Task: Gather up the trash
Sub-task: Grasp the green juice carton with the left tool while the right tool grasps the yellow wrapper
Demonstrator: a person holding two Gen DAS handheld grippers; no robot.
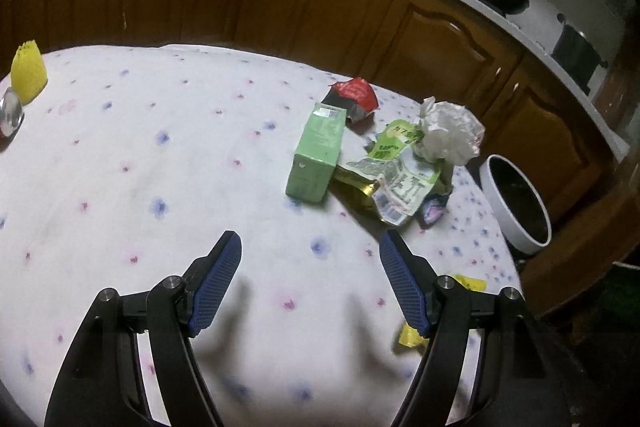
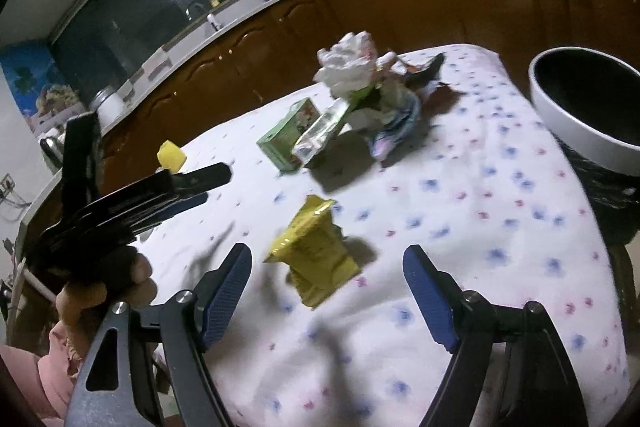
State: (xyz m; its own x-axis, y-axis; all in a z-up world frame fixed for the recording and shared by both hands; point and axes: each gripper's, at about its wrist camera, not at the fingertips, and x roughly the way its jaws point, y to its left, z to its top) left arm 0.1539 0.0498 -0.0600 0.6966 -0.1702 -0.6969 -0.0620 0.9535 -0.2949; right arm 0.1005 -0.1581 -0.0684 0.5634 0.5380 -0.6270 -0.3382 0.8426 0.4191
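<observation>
Trash collection barely under way, judging by a tabletop (image 1: 120,155) still strewn with litter under its floral cloth. Both pairs of jaws spread wide and gripping nothing: left gripper (image 1: 310,247) poised over bare cloth at the near side, right gripper (image 2: 327,255) lined up on a crumpled yellow wrapper (image 2: 316,255) lying just ahead, between its blue pads but untouched. Main heap of rubbish farther off toward the right edge: a pale green carton (image 1: 318,155) on its side, touching a green-and-gold snack bag (image 1: 394,179); a wad of white plastic (image 1: 450,135) perched on top of that bag; a red-and-black packet (image 1: 354,97) just behind; a small pink-and-blue wrapper (image 1: 434,207) tucked at the near right of the pile. White-rimmed bin (image 1: 516,203) with a dark liner standing just off the right edge of the tabletop, nothing recognisable visible inside it in either view. Yellow cup-like object (image 1: 28,73) and a shiny metal item (image 1: 10,115) at the far left, well apart from the litter. Every visible piece still to be lifted and dropped in; yellow wrapper the likely first pick, heap to follow.
</observation>
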